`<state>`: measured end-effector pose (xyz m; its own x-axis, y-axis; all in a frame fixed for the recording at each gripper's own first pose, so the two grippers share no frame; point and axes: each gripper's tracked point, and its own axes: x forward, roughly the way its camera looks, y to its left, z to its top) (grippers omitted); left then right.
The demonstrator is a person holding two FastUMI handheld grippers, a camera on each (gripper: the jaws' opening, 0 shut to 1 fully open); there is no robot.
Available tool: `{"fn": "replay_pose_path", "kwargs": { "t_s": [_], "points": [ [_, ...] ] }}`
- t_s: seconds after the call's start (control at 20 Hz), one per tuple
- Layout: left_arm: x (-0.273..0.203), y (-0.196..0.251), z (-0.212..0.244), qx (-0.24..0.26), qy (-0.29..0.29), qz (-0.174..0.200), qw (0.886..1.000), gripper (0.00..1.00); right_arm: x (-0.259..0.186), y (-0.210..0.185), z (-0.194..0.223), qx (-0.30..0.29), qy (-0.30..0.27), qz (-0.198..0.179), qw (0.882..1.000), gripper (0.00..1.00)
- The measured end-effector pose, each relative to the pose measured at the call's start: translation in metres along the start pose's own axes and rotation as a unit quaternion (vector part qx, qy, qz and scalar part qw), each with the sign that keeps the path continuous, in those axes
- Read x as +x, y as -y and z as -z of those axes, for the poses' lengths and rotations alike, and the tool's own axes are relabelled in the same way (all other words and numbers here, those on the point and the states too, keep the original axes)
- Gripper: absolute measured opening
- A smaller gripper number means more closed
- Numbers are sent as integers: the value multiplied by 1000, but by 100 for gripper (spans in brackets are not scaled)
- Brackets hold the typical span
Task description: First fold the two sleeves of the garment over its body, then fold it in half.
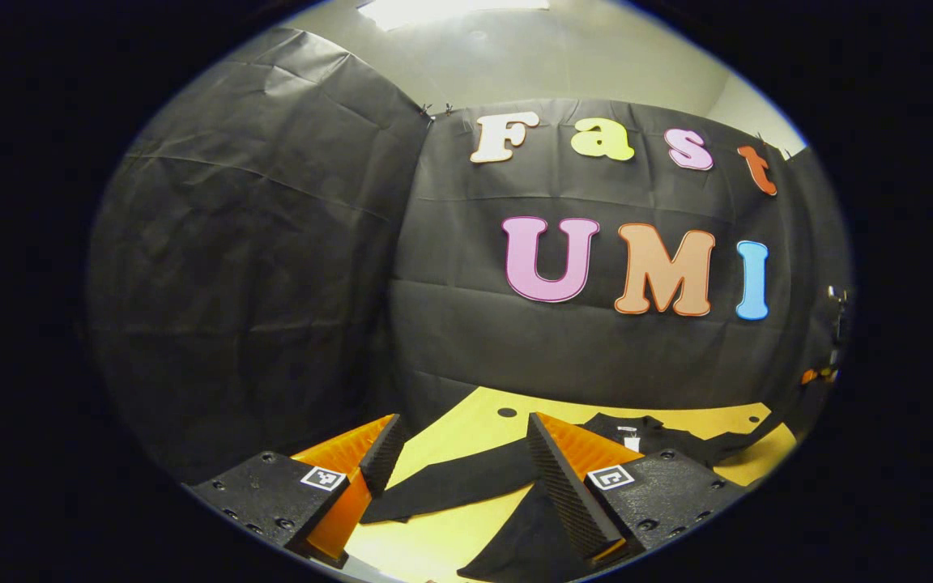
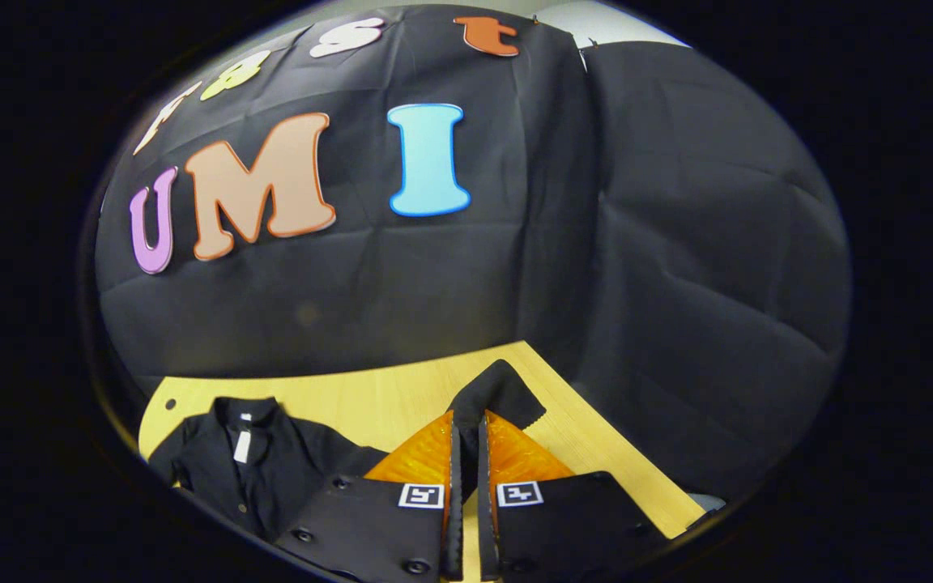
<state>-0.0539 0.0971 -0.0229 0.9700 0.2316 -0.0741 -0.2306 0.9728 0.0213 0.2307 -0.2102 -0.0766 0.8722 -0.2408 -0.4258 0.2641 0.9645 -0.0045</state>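
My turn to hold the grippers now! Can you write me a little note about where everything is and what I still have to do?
Left gripper: open, hovering over the left sleeve, holding nothing.
Right gripper: shut on the right sleeve, its cuff sticking out past the fingers.
Black garment: lies on the yellow table, collar toward the wall.
Done: no sleeve folded yet.
Left: carry the right sleeve over the body, fold the left one, then fold in half.

Lighting is dim overall. A ceiling light [image 1: 450, 10] at 12 o'clock in the left gripper view is overexposed. The desk [image 2: 369, 397] is evenly lit and sharp. Fisheye distortion bends straight edges toward the rim, where brightness falls off. The garment [image 2: 256, 470] shows little detail.
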Motion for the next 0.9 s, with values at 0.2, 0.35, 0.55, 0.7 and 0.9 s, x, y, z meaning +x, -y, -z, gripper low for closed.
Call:
{"fn": "replay_pose_path", "kwargs": {
  "t_s": [0.2,0.35,0.55,0.7,0.9],
  "points": [
    [2,-15,3,-18,-5,-12,1000,92,-6,-43,-28,-32,21,-24,999,9],
    [5,-24,1,-10,-3,-17,1000,92,-10,-93,-45,-63,36,-48,996,9],
    [7,-31,-1,1,-1,-18,1000,92,-10,-180,-63,-88,56,-99,990,9],
    [6,-33,2,-3,-5,-19,1000,92,-8,-237,-55,-88,50,-137,985,9],
    [5,-35,1,9,-6,-19,1000,92,-10,-303,-34,-104,37,-176,978,12]
  ]
}}
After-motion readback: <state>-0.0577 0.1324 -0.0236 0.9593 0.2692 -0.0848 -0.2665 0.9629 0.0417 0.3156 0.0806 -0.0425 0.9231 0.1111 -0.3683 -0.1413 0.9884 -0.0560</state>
